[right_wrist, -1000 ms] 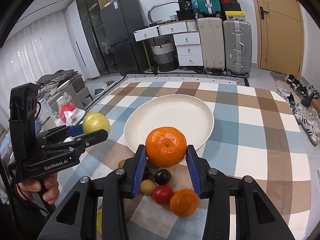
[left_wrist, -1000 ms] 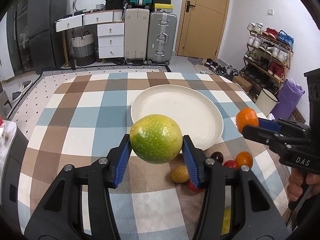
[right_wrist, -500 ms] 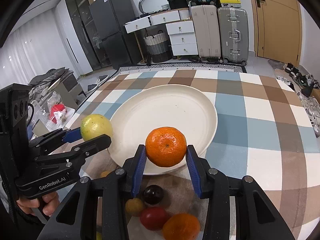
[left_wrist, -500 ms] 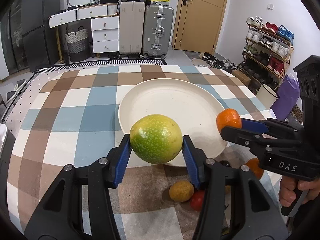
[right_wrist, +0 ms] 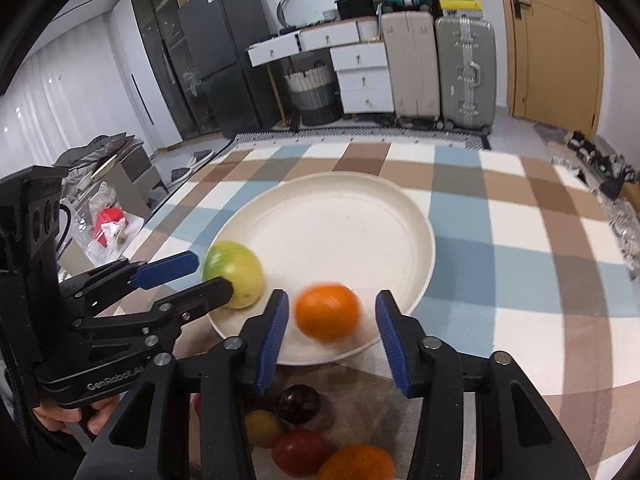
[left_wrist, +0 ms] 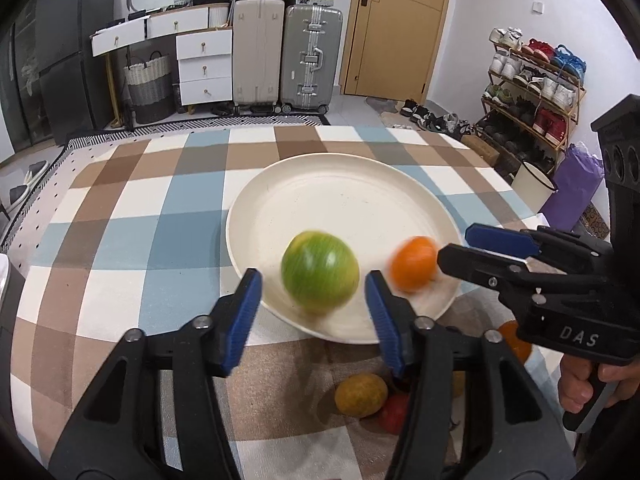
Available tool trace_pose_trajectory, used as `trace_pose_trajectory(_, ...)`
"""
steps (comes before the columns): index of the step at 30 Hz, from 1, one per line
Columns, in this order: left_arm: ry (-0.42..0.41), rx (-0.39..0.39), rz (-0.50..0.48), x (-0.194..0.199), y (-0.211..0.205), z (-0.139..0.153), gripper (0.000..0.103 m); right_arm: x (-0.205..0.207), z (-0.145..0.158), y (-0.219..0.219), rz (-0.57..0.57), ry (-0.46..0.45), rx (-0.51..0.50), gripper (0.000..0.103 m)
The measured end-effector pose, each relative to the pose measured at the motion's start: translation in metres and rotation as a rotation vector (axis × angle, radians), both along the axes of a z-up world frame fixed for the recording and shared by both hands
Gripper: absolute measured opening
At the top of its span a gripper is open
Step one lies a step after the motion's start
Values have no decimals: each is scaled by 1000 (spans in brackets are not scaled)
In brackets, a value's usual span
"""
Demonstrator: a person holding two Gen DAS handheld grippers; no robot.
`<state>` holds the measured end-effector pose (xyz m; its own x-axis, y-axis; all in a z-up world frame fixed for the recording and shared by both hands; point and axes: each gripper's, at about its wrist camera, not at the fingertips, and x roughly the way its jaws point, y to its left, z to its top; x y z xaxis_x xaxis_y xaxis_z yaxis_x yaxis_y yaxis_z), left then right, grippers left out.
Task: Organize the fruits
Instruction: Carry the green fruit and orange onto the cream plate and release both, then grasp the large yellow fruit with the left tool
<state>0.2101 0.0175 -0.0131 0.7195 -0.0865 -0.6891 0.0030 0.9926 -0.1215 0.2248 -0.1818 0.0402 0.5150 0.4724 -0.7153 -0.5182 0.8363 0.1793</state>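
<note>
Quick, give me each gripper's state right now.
Left gripper: open, green fruit loose between its jaws over the plate.
Right gripper: open, orange released, blurred.

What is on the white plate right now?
A green fruit and an orange, both motion-blurred, at the near edge of the white plate. The rim beneath them is covered.

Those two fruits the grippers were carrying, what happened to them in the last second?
Both were let go: the left gripper and right gripper opened, and the green fruit and the orange, blurred, drop onto the white plate. The small fruits stayed put.
</note>
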Motion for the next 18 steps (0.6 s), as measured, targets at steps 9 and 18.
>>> trace_pose_trajectory(9,-83,37,23,-42,-2,29,102,-24,21,-26,-29,-19,25,96)
trace_pose_trajectory(18,-75,20,40,-87,0,42,102,-59,20,-45,-26,8,14,103)
